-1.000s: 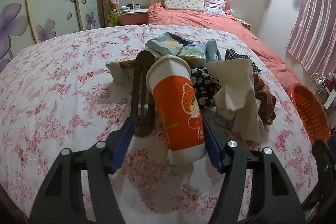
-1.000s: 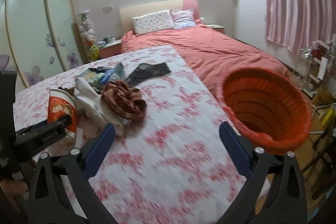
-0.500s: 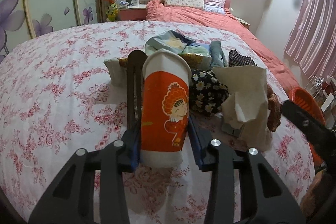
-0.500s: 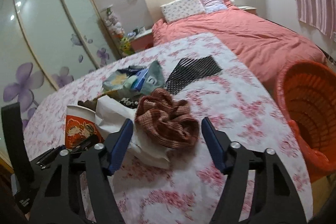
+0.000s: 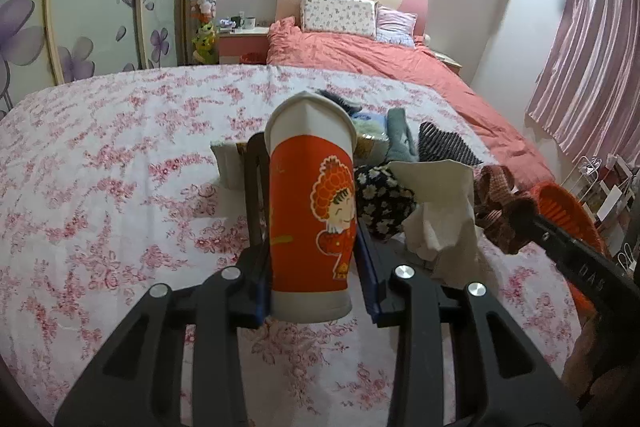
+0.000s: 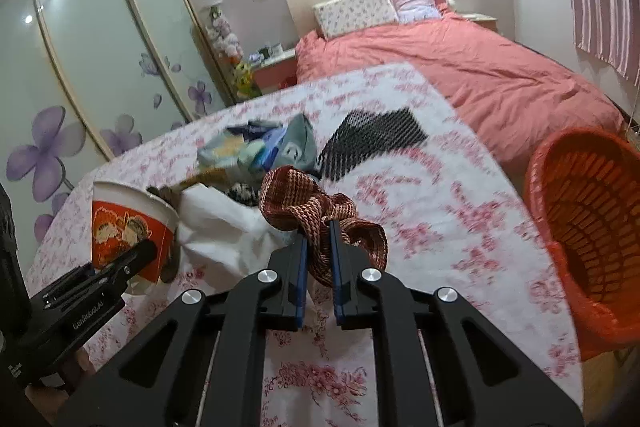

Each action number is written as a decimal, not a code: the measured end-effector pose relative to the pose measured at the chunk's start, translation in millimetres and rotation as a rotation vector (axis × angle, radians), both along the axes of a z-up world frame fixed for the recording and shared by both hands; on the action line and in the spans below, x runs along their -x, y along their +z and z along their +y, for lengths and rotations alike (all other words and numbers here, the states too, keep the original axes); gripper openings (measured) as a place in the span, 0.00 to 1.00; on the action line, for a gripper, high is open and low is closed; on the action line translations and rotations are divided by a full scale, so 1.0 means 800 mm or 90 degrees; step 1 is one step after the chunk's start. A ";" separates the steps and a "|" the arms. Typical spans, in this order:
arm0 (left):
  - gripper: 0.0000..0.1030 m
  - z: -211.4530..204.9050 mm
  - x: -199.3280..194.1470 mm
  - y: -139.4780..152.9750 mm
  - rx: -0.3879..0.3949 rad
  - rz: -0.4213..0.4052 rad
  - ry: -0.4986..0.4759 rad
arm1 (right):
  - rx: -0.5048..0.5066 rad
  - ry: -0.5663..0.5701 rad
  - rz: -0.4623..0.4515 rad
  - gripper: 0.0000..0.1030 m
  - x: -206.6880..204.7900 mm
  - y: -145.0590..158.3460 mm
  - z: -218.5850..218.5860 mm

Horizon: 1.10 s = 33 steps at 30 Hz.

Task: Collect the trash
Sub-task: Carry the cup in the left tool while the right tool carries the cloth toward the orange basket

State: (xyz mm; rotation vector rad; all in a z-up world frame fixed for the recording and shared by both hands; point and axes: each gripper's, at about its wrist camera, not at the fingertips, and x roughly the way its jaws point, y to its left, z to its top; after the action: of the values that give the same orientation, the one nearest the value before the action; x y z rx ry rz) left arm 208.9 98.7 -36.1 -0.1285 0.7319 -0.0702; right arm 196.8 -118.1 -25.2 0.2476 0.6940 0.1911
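My left gripper is shut on a tall orange-and-white paper cup and holds it upright over the floral bedspread; the cup also shows in the right wrist view. My right gripper is shut on a red-brown knitted cloth, which also shows in the left wrist view. A crumpled white paper bag lies between them. An orange basket stands off the bed's right edge.
A pile lies behind the cup: a daisy-print cloth, blue-green packets, a black mesh piece and a dark brown upright object. The floral bedspread spreads left. A red duvet and pillows lie beyond.
My right gripper closed on the red-brown knitted cloth, which was lying in the pile before. My left gripper tightened on the cup and raised it upright.
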 end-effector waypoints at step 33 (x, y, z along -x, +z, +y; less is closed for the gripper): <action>0.34 -0.203 0.047 0.089 0.024 -0.090 -0.232 | -0.024 -0.223 -0.167 0.10 0.094 0.078 -0.168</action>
State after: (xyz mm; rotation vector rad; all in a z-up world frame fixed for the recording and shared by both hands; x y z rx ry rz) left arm 171.6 -63.7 35.4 -0.0236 0.6059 -0.4362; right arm 121.9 -252.6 37.6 0.3680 0.3787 -0.0982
